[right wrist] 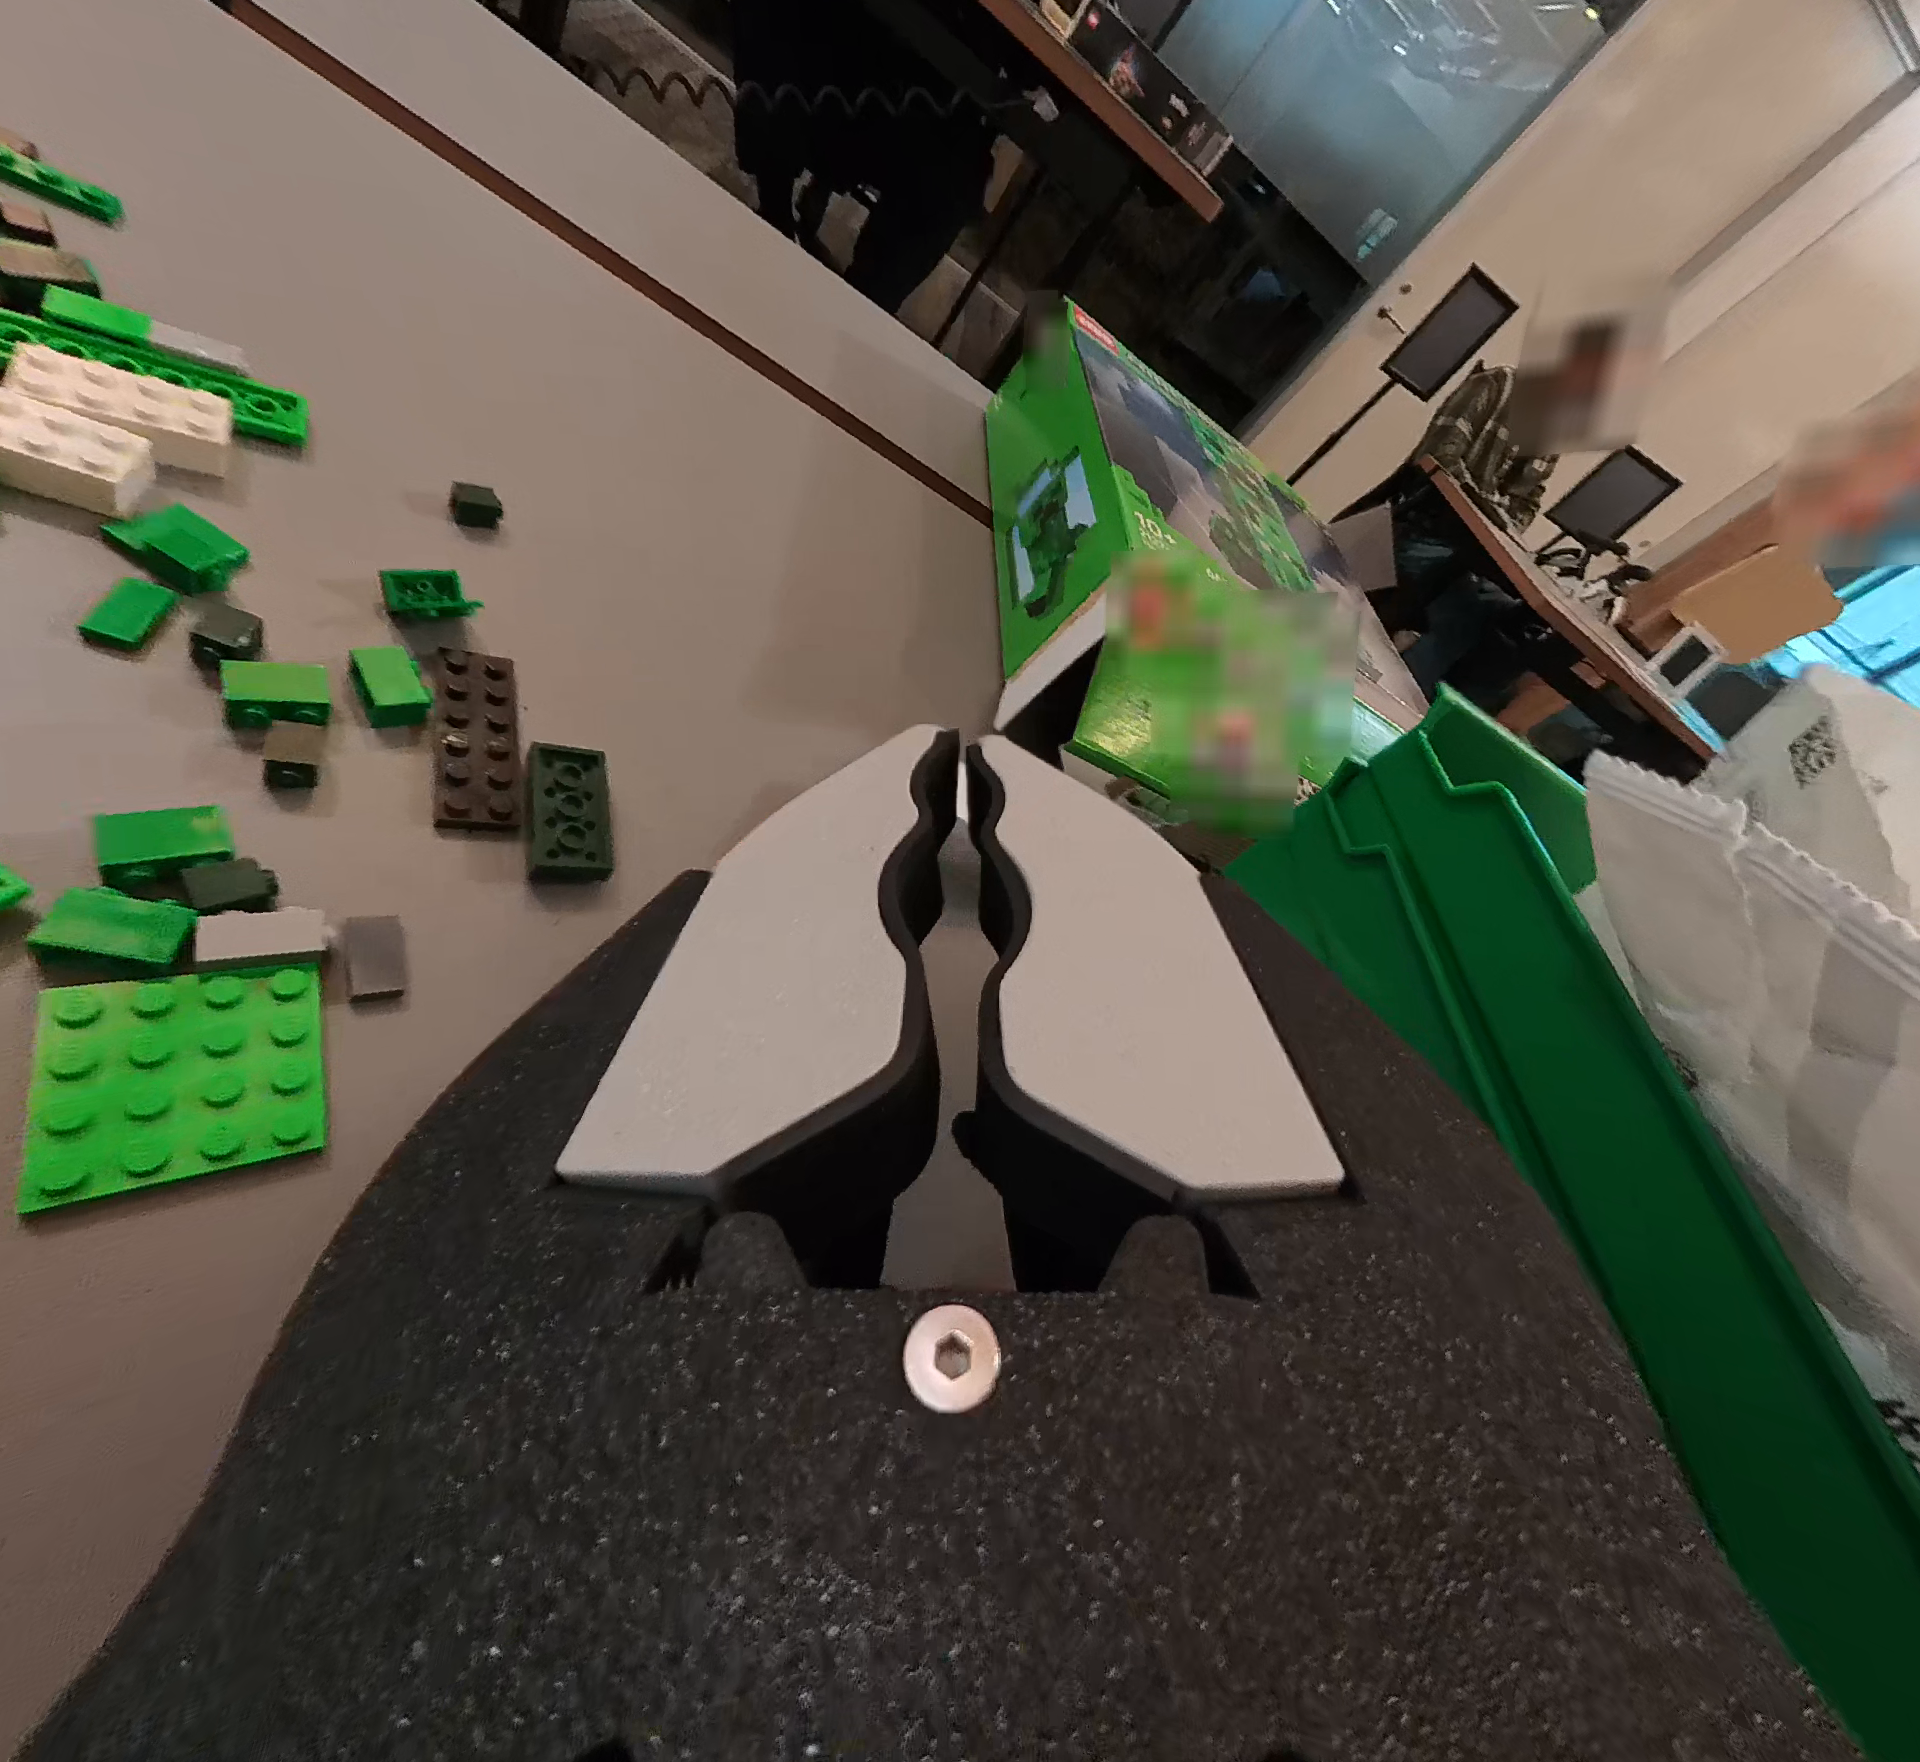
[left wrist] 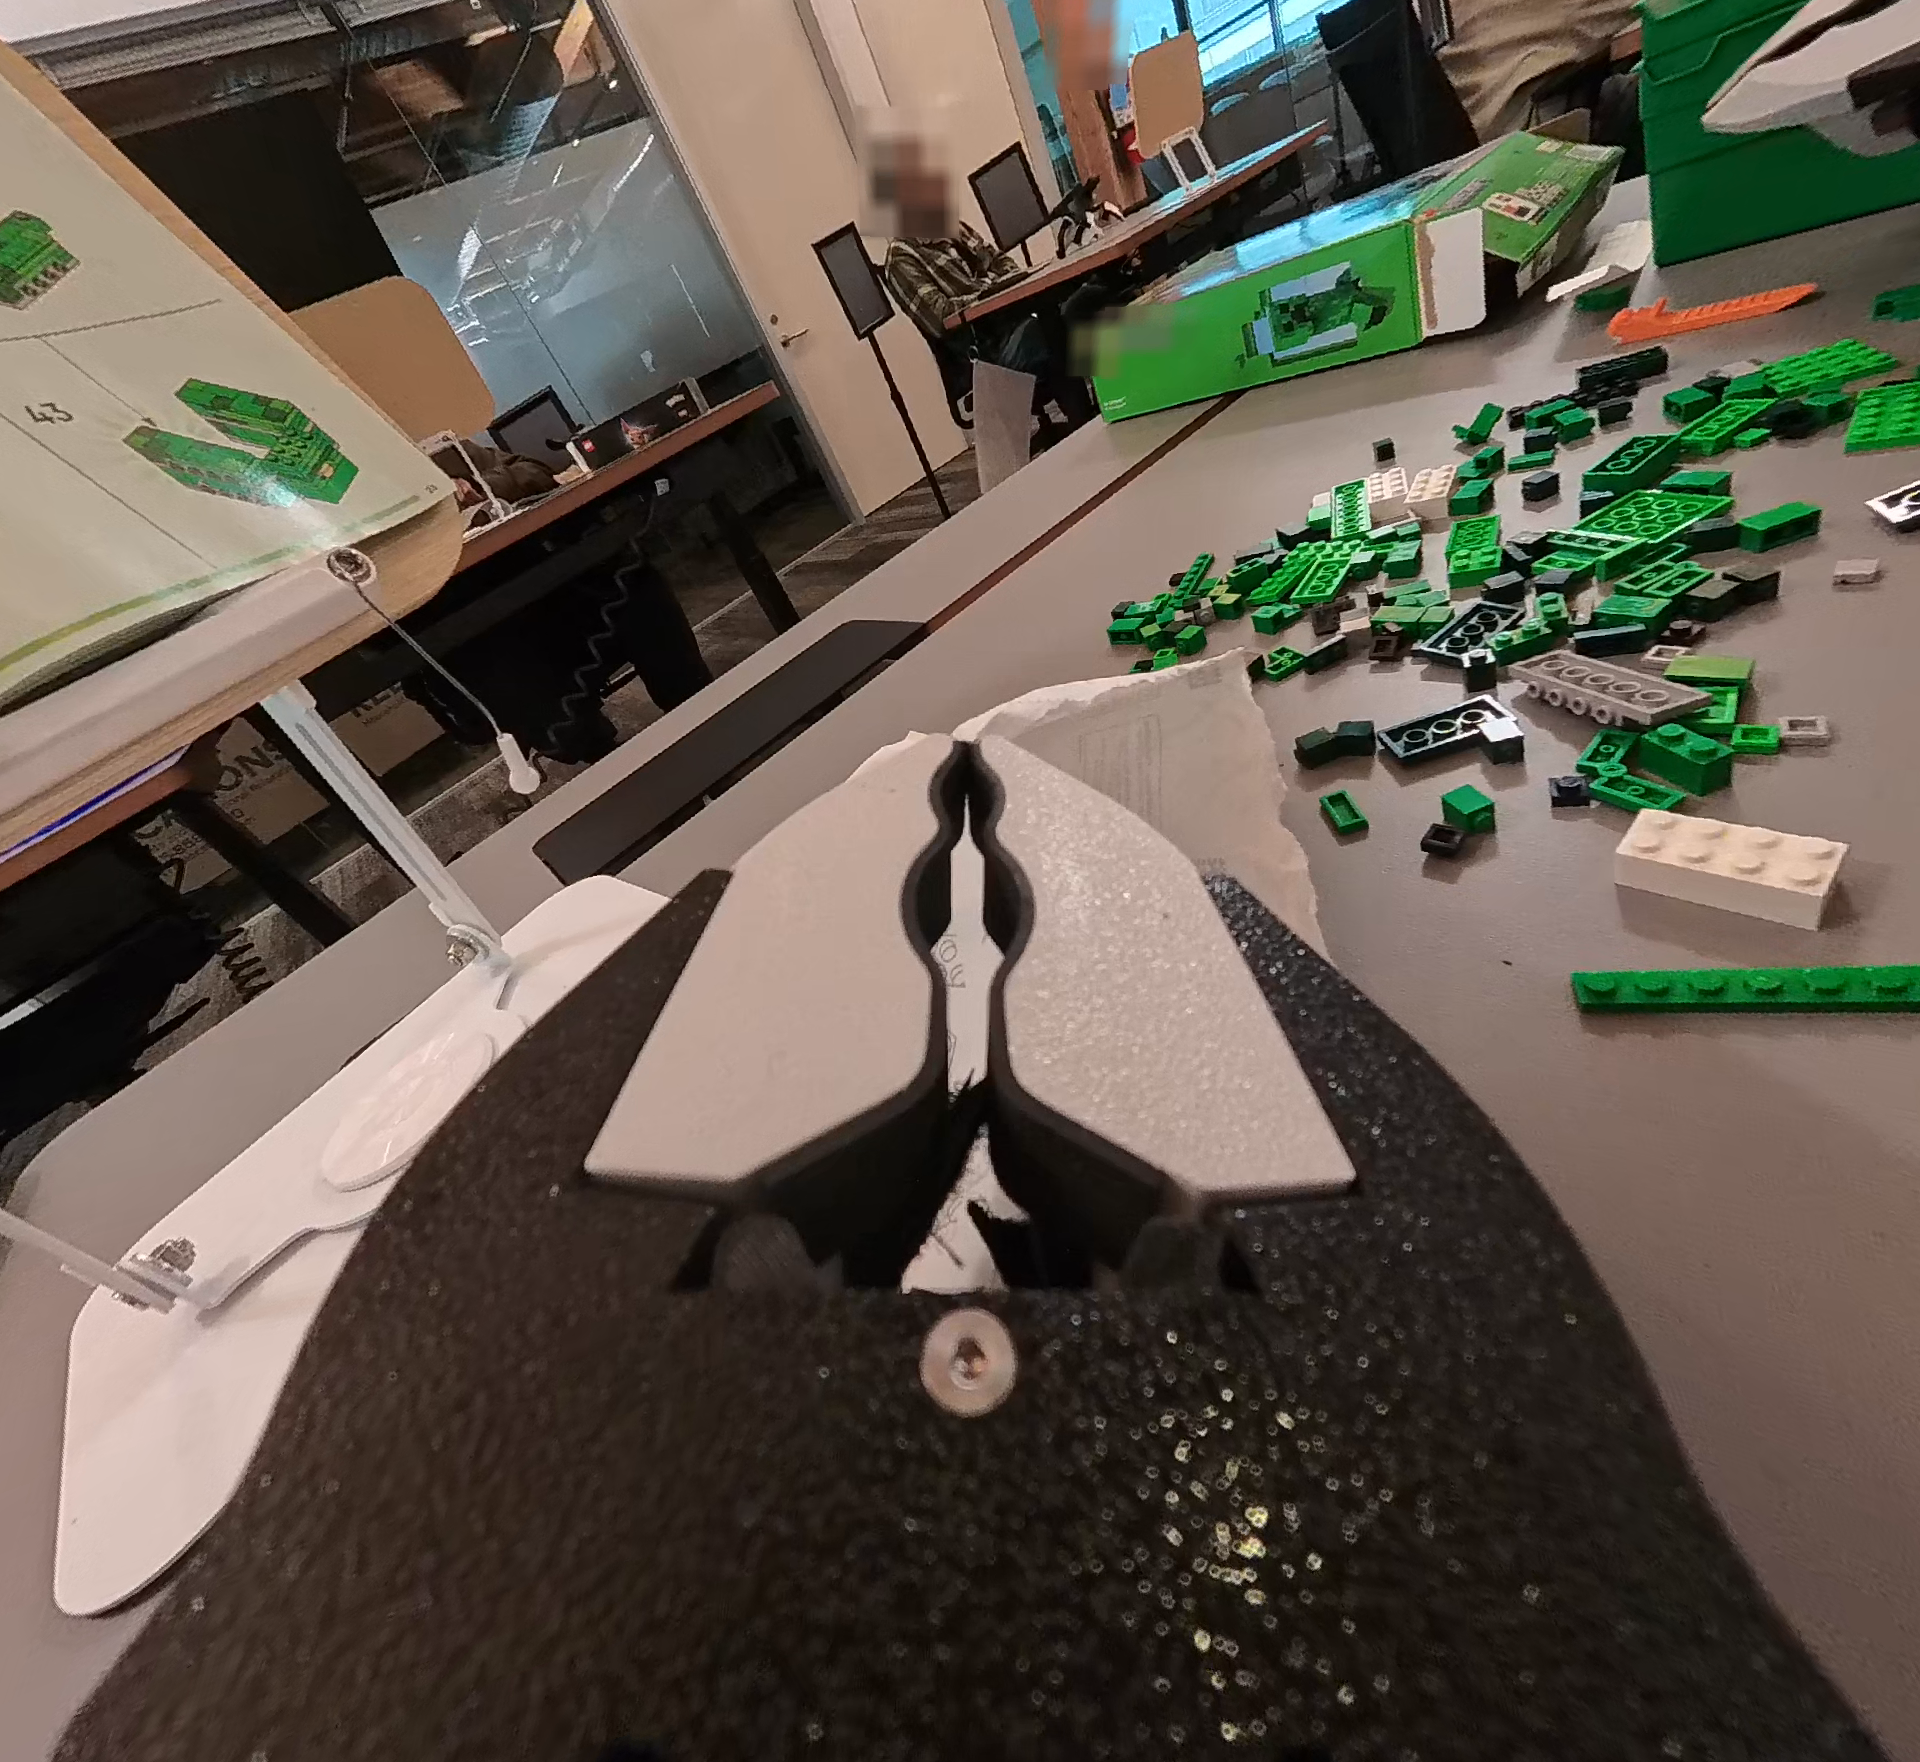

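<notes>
My left gripper point(left wrist: 966, 756) is shut, low over the grey table point(left wrist: 1558, 1297). A torn white paper bag point(left wrist: 1164, 756) lies under and just beyond its tips; I cannot tell whether the tips pinch it. A white brick point(left wrist: 1730, 865) and a long green plate point(left wrist: 1745, 985) lie to its right. My right gripper point(right wrist: 961, 746) is shut and empty above the table point(right wrist: 623, 465), between loose bricks on its left and a green bin point(right wrist: 1507, 1037) on its right. The right gripper also shows in the left wrist view point(left wrist: 1860, 81) at the top right.
A heap of green bricks point(left wrist: 1558, 569), an orange separator tool point(left wrist: 1704, 310) and a green set box point(left wrist: 1299, 310) lie beyond. An instruction booklet point(left wrist: 156, 424) sits on a white stand point(left wrist: 208, 1349) at the left. A green square plate point(right wrist: 177, 1078), a brown plate point(right wrist: 476, 736) and white paper bags point(right wrist: 1818, 933) are near the right gripper. Spacing between my two grippers at the tips: around 45 centimetres. From my left tips it is roughly 15 centimetres to the white brick point(left wrist: 1730, 865); from my right, 40 centimetres.
</notes>
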The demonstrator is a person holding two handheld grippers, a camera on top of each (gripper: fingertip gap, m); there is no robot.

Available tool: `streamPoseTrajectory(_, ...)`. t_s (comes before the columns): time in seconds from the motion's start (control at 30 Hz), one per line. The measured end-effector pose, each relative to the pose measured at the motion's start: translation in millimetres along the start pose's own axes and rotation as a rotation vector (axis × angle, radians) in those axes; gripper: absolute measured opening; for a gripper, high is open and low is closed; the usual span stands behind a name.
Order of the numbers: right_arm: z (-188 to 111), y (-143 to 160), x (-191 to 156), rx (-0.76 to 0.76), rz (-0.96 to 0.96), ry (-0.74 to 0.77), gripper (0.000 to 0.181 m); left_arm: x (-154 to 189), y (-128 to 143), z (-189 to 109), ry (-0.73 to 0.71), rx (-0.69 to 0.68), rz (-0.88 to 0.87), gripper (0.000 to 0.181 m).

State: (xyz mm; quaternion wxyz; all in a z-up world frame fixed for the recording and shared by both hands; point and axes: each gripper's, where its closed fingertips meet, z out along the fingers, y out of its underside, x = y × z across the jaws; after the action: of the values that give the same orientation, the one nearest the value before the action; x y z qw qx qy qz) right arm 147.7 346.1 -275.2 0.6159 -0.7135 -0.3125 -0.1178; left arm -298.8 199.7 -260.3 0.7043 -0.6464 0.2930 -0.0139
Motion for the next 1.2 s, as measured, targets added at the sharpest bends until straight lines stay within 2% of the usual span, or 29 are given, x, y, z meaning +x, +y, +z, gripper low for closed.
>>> streamPoseTrajectory(0.5,-23.2,-53.8,-60.1,0.212,0.085,-0.362,0.014,0.1,-0.2,0.3,-0.001,-0.001,0.006,0.000)
streamPoseTrajectory(0.8,-26.0,-59.8,-72.7,0.222,0.011,-0.376,0.012,0.5,0.2,0.4,0.001,-0.002,0.004,0.000)
streamPoseTrajectory(1.2,-25.8,-60.3,-71.4,0.231,0.060,-0.393,0.012,0.3,0.6,0.6,0.001,-0.003,0.003,0.000)
